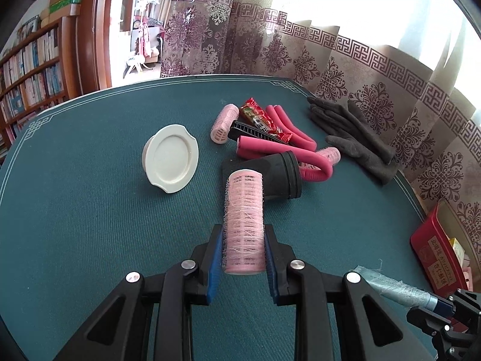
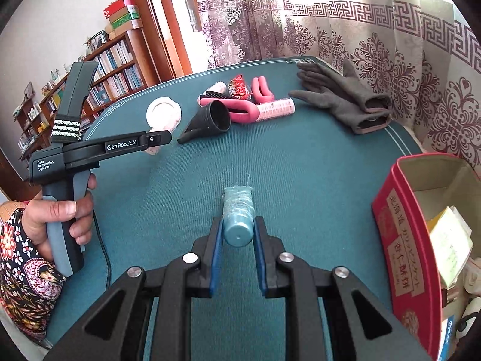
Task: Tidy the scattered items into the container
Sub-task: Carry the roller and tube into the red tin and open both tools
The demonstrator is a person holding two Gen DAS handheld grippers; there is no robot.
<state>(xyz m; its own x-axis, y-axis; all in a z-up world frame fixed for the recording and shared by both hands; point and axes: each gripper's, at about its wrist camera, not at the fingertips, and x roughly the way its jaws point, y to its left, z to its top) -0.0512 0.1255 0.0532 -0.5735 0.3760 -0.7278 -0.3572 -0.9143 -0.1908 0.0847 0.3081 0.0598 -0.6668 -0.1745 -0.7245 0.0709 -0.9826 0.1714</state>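
Note:
My left gripper [image 1: 243, 234] is shut on a pink hair roller [image 1: 244, 222] and holds it above the green table mat. My right gripper [image 2: 238, 228] is shut on a teal wrapped tube [image 2: 237, 216], also seen in the left wrist view [image 1: 396, 288]. The red tin container [image 2: 402, 240] stands open at the right and holds several items; it also shows in the left wrist view [image 1: 436, 255]. A pile lies at the far side: pink foam curlers [image 1: 288, 132], a black nozzle [image 1: 279, 177], a black comb [image 1: 252, 131], a red snack packet [image 1: 258, 117], two more pink rollers [image 1: 224, 123].
A white plate-like lid [image 1: 171, 158] lies left of the pile. Grey gloves [image 1: 357, 138] lie at the far right near the patterned curtain [image 1: 360, 69]. The table's edge [image 2: 402, 141] runs close behind the tin. A bookshelf [image 1: 30, 69] stands to the left.

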